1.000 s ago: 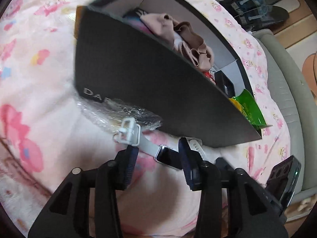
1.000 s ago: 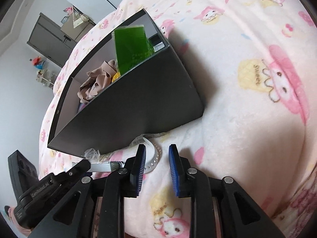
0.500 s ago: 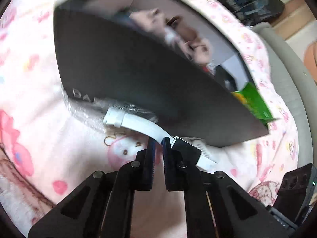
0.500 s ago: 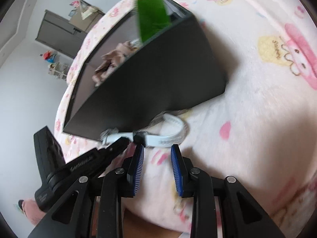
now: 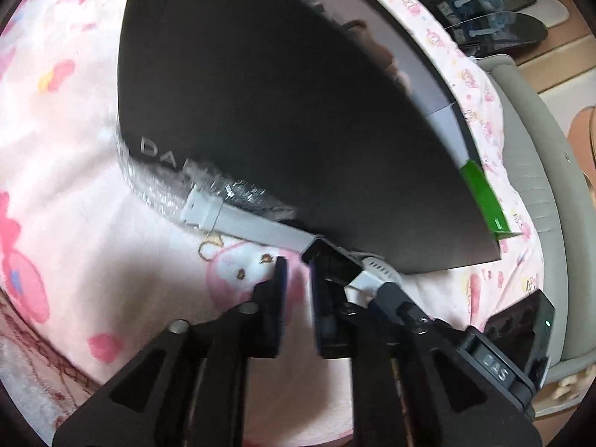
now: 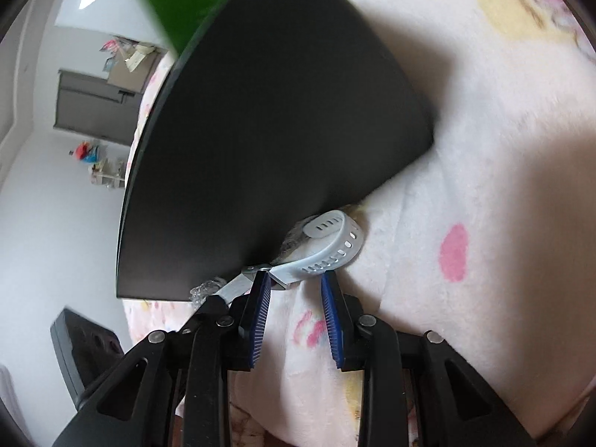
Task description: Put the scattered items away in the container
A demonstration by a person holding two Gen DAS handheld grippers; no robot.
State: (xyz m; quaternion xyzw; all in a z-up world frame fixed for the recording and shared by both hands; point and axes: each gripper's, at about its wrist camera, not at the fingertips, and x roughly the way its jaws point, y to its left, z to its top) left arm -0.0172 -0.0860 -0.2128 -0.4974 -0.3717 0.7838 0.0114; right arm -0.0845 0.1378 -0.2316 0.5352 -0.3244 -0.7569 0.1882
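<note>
Left wrist view: your black box (image 5: 283, 119) on the pink blanket (image 5: 67, 193) already holds items; the watch (image 5: 257, 225) lies outside against its near wall. Left gripper (image 5: 298, 272) is opening, empty; right gripper (image 6: 294, 287) part-open, empty.

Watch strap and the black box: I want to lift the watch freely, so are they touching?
Cannot tell. In the right wrist view the watch strap curls against the black box wall's bottom edge, but blur hides any gap.
</note>
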